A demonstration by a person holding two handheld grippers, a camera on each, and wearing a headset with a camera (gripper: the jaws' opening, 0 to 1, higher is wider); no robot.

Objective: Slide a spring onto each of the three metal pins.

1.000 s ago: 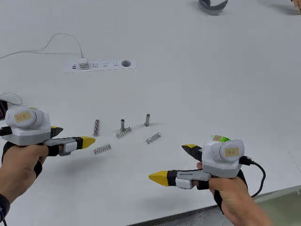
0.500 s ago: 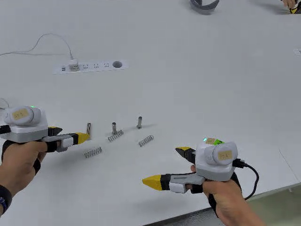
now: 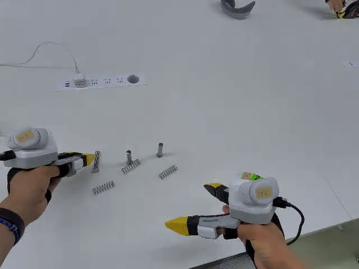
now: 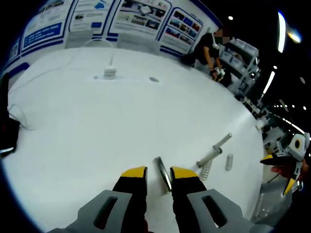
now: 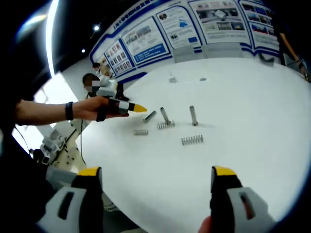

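Note:
Three short metal pins stand in a row on the white table: left pin (image 3: 96, 161), middle pin (image 3: 129, 156), right pin (image 3: 160, 149). Three springs lie by them: one (image 3: 103, 187) at the front left, one (image 3: 131, 166) against the middle pin, one (image 3: 168, 171) at the right. My left gripper (image 3: 86, 159) is at the left pin (image 4: 163, 173), its yellow-tipped jaws narrowly open on either side of it. My right gripper (image 3: 193, 207) hovers wide open near the front edge, holding nothing. From there I see the pins (image 5: 165, 116) and a spring (image 5: 192, 140) ahead.
A white power strip (image 3: 101, 82) with a plugged-in cable lies at the back left. A grey curved object (image 3: 237, 7) sits at the far edge. The table's front edge (image 3: 336, 227) runs close behind my right hand. A person (image 4: 209, 46) stands beyond the table.
My left gripper has moved right up to the left pin and its jaws have narrowed around it. The right gripper stays open in about the same place. The head camera has shifted.

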